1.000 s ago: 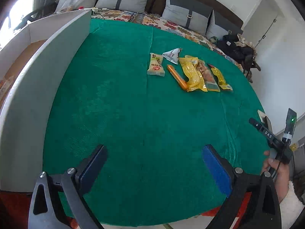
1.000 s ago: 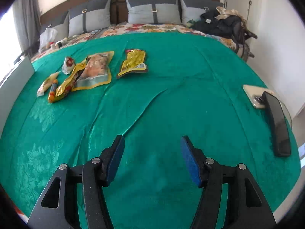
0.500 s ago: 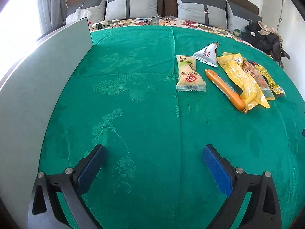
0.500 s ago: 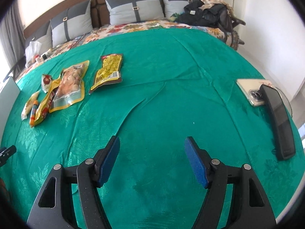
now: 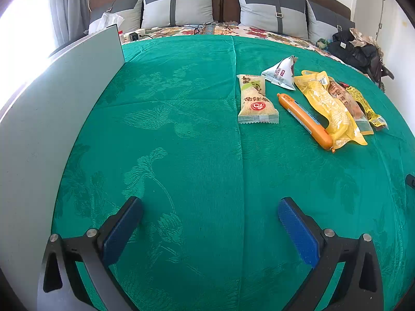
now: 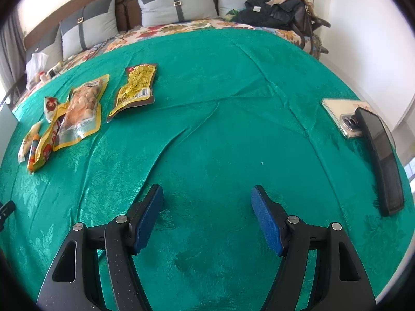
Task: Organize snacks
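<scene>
a green patterned bedspread point(image 5: 181, 142) covers the bed, and the snacks lie in a loose row on it, toward the head end where grey pillows point(image 5: 179, 7) lean on the headboard. in the left wrist view the row sits right of the cloth's centre crease: a pale rice cracker pack point(image 5: 255, 101) just right of the crease, a white triangular pouch point(image 5: 281, 73) behind it, an orange sausage stick point(image 5: 304, 119) lying slantwise, then a yellow corn pack point(image 5: 328, 106) touching the sausage, a clear-fronted yellow pack point(image 6: 83, 108) partly under the corn pack, and a dark yellow-printed pack point(image 6: 136, 88) lying a little apart on the far side of the row.

a grey board point(image 5: 52, 129) stands upright along the left edge of the bed. near the right edge two phones rest, a pale phone point(image 6: 339, 114) and a black phone point(image 6: 381, 160) overlapping its corner.

the left gripper point(image 5: 210, 212) hangs above bare cloth near the foot edge, its jaws spread wide with nothing between the blue pads. the right gripper point(image 6: 207, 202) is likewise over bare cloth beside a long wrinkle, jaws parted and empty. neither touches a snack; the row lies well apart from both.
</scene>
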Demonstrator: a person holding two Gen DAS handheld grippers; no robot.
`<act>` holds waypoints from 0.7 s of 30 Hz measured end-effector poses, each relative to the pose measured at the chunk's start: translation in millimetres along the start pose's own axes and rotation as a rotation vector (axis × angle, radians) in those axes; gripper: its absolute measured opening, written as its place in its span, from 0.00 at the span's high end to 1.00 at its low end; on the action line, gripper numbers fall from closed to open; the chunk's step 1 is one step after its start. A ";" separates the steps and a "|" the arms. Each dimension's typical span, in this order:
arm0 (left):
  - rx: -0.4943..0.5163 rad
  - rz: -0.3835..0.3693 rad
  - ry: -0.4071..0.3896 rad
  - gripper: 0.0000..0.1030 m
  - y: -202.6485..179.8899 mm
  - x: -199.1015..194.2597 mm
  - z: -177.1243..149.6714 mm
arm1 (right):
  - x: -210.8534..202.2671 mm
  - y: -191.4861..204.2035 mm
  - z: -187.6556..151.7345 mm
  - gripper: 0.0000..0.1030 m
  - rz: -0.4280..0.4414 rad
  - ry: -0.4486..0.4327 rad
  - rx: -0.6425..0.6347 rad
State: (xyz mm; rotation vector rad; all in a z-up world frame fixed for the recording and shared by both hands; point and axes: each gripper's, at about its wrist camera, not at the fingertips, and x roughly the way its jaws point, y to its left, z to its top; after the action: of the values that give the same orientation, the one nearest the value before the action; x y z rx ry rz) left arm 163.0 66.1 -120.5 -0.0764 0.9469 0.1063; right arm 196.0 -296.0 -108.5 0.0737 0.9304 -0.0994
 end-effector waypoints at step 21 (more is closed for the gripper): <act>0.000 0.000 0.000 0.00 0.1 0.1 0.0 | 2.6 8.3 -5.4 0.15 -0.007 -0.026 -0.038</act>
State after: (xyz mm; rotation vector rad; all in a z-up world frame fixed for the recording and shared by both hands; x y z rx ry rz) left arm 163.1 66.2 -120.6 -0.0764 0.9468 0.1066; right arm 194.2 -287.3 -113.6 0.0336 0.9058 -0.0886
